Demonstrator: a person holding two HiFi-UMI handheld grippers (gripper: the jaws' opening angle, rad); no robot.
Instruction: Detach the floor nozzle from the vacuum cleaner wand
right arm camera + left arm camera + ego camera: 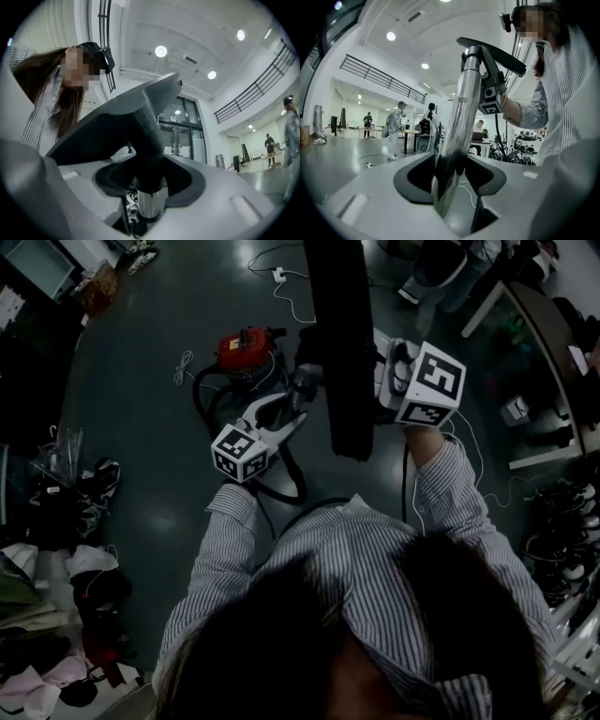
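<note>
Left tongs (452, 190) sit right at their own camera, pinching the chrome wand (461, 108) low on its shaft, a pad on each side. Right tongs (147, 187) are clamped wide on the black neck of the floor nozzle (119, 122), just above where the neck meets the chrome tube. So the nozzle is up in the air in front of the person, on the wand and not detached yet, with one pair of tongs on either side of the joint

What we think could go wrong:
- Chrome is smooth and round, so the wand may spin or slide in the left tongs under a twist or pull
- If the joint lets go all at once, the right tongs could jerk the nozzle toward the person's head, which is near
- The hose (300, 482) runs down to the red vacuum cleaner (246, 348) on the floor (159, 456), and a hard tug might drag or tip it

Views:
- Only the right gripper view shows the neck-to-tube joint. In the head view the nozzle's long black body covers it
- Only the head view shows the vacuum cleaner, hose and floor below
- The left gripper view alone shows the wand's run up to the nozzle, with the right tongs seen from outside beside it
</note>
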